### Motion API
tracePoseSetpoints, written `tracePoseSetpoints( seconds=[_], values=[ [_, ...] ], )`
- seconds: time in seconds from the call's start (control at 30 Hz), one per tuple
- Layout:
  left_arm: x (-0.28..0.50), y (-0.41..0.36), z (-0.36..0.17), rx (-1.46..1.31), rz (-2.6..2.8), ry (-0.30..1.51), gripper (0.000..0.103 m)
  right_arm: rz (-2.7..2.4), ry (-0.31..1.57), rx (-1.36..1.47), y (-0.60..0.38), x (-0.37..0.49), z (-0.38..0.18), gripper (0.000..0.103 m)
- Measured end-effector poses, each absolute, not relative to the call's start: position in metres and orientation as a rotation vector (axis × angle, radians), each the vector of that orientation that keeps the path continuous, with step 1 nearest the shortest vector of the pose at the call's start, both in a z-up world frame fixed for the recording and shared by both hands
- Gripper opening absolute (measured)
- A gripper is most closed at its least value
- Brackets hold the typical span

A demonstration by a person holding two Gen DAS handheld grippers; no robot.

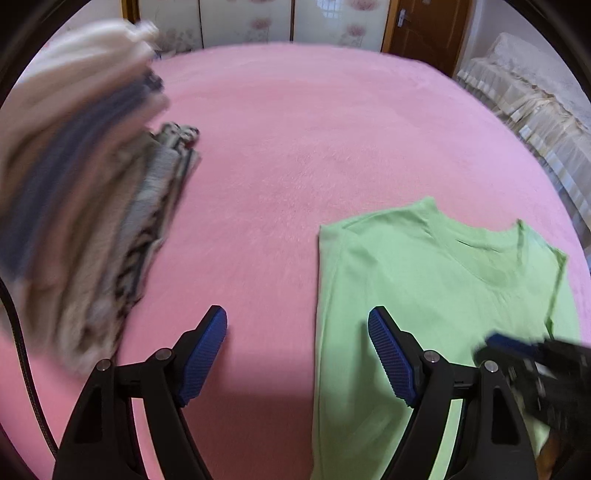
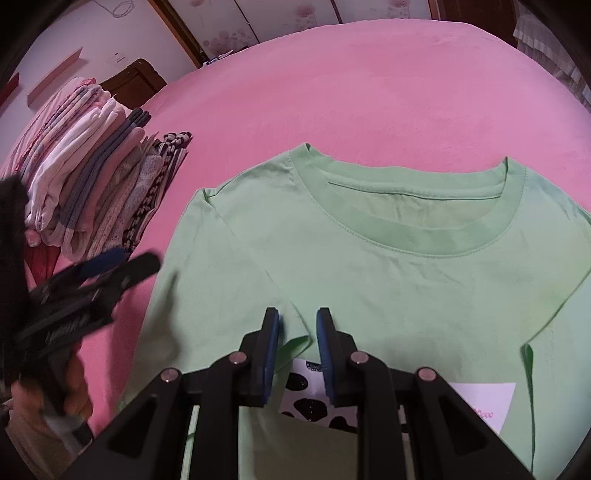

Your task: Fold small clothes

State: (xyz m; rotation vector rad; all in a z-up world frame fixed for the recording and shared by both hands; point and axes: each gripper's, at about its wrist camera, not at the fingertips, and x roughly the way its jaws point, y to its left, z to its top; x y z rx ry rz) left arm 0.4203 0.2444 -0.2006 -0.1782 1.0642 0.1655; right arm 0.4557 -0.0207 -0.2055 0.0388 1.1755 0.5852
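A light green T-shirt lies face up on the pink bed cover, collar away from me and both sleeves folded in over the chest. My right gripper hovers over the left folded sleeve's tip; its pads stand a narrow gap apart and do not pinch the cloth. My left gripper is wide open and empty, above the pink cover just left of the shirt. It shows blurred at the left of the right wrist view. The right gripper shows blurred at the right of the left wrist view.
A pile of folded clothes sits at the bed's left side, blurred in the left wrist view. A hand holds the left gripper. Beyond the bed are panelled wardrobe doors, a brown door and lace-covered furniture.
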Motion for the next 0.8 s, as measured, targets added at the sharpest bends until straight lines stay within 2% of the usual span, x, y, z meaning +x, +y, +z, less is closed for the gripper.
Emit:
tracePoseSetpoints(
  seconds=[0.13,0.23,0.27,0.3,0.6,0.67,0.8],
  values=[
    [0.448,0.249,-0.219,-0.231,0.143,1.108,0.058,0.599,1.168,0.028,-0.020,0.457,-0.207,0.021],
    [0.453,0.246,-0.216,-0.234,0.099,1.085,0.031,0.623,1.166,0.029,-0.020,0.456,-0.205,0.021],
    [0.455,0.245,-0.214,-0.231,0.090,1.083,0.016,0.632,1.166,0.031,-0.020,0.456,-0.204,0.021],
    [0.455,0.245,-0.213,-0.227,0.083,1.077,0.011,0.638,1.161,0.026,-0.019,0.455,-0.203,0.021],
    [0.435,0.270,-0.199,-0.284,0.100,0.990,0.005,0.627,1.127,-0.043,-0.003,0.451,-0.206,0.020],
    [0.426,0.273,-0.199,-0.294,0.109,0.966,0.004,0.630,1.111,-0.038,-0.003,0.450,-0.204,0.010],
    [0.419,0.297,-0.203,-0.347,0.138,0.940,0.004,0.617,1.075,-0.055,0.001,0.449,-0.203,0.008]
  ],
)
